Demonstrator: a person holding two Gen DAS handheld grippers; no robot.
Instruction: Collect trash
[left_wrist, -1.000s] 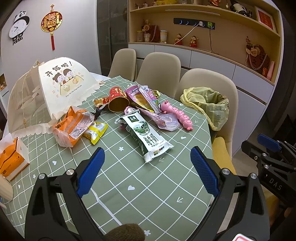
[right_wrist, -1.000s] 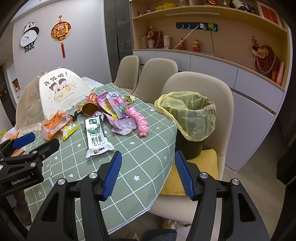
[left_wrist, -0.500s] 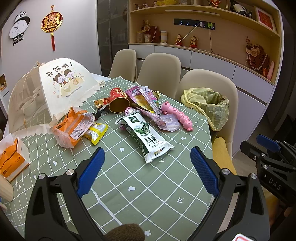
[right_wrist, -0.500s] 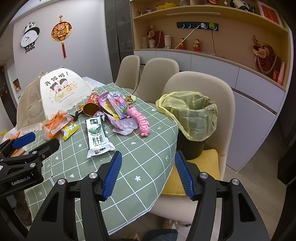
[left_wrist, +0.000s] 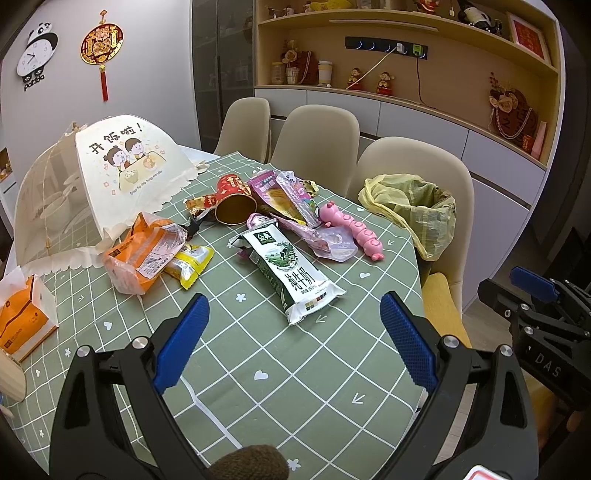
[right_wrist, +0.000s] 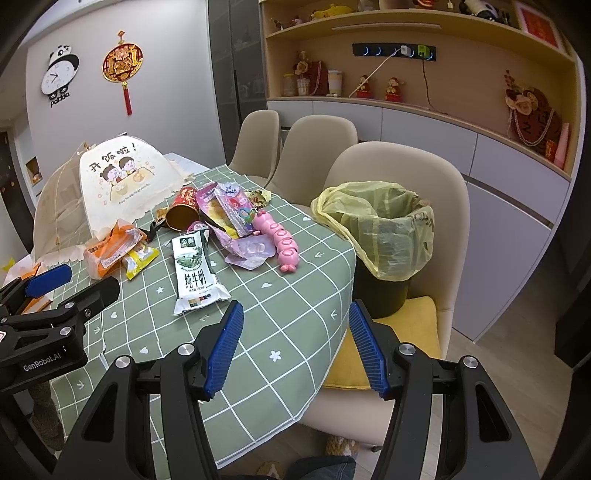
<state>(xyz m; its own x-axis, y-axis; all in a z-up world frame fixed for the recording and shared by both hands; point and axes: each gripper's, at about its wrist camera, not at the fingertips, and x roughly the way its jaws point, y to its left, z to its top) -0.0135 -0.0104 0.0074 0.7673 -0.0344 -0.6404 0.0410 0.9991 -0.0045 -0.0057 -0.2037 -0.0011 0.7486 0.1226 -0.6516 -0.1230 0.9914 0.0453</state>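
So with both tongs wide and empty, I'd bring my left gripper (left_wrist: 291, 343) low over the milk carton (left_wrist: 290, 275), probably flattened, pinching across its middle.

The left gripper (left_wrist: 291, 332) hangs wide open above the green tablecloth (left_wrist: 295, 387), near the milk carton (left_wrist: 291, 275).

right gripper (right_wrist: 295, 347) edged toward table (right_wrist: 295, 295)
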